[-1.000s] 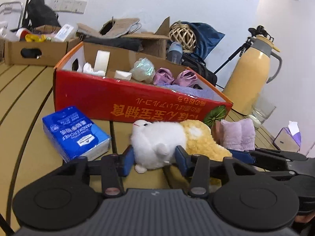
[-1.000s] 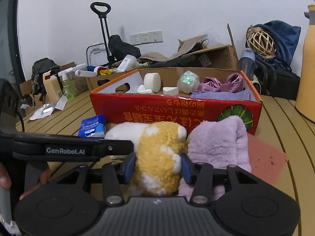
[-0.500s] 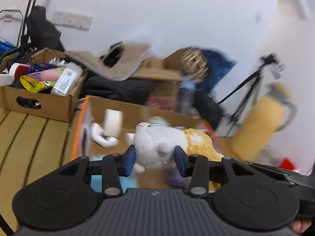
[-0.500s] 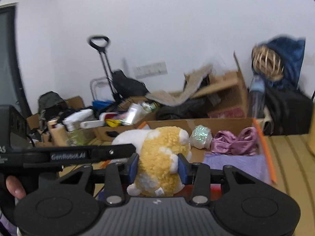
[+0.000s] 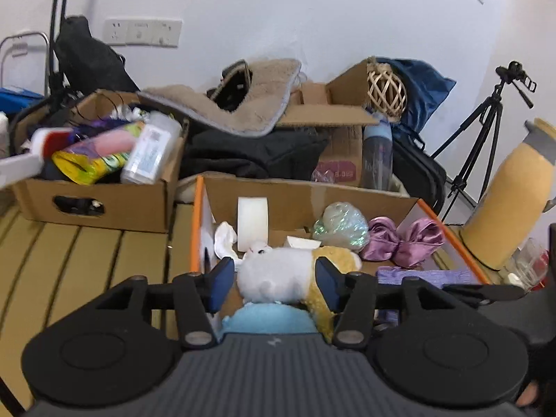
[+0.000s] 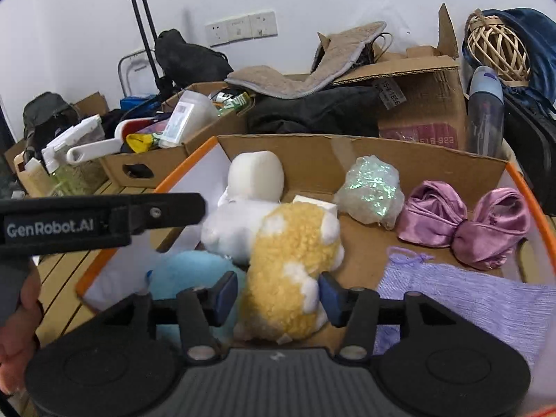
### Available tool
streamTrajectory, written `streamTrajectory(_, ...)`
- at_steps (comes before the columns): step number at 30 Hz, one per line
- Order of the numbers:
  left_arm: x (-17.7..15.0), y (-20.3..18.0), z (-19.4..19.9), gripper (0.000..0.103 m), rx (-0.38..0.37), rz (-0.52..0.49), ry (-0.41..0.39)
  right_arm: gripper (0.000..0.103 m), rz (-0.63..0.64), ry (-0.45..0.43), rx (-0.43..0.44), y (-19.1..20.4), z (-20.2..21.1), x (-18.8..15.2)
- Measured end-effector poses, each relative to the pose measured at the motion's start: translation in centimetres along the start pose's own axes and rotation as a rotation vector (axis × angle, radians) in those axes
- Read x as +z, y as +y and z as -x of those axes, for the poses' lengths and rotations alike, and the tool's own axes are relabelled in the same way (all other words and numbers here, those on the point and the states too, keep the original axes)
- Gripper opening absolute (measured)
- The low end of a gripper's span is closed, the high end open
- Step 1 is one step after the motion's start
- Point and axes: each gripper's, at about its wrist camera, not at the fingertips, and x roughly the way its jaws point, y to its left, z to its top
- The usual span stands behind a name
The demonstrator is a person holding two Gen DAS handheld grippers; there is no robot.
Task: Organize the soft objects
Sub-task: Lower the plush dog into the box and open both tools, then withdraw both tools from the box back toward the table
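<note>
Both tongs are opening over the box (image 6: 365, 146), letting go of the plush (image 6: 288, 260). The left tongs (image 5: 274, 281) are flanking its white head end, with a gap showing at each pad, so they are no longer pressing. The right tongs (image 6: 278, 293) are flanking its yellow rear, pads also just clear. The plush is lying inside the box, at its 7 o'clock corner, partly resting on a blue toy (image 6: 187, 278); carrying it by both ends likely kept the floppy body level. At 12 o'clock a white roll (image 6: 257, 173) is standing against the back wall, and at 2 o'clock a pink bow (image 6: 462, 226) is sitting beside a glittery ball (image 6: 371, 191). A lilac cloth (image 6: 462, 295) is lying at 4 o'clock.
</note>
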Motion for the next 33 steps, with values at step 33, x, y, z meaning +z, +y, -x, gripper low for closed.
streamTrajectory(33, -32.5, -10.1, 41.5, 0.097, 0.123, -0.136, -0.360, 0.087, -0.004, -0.488, -0.028, 6.3, 44.0, -32.9)
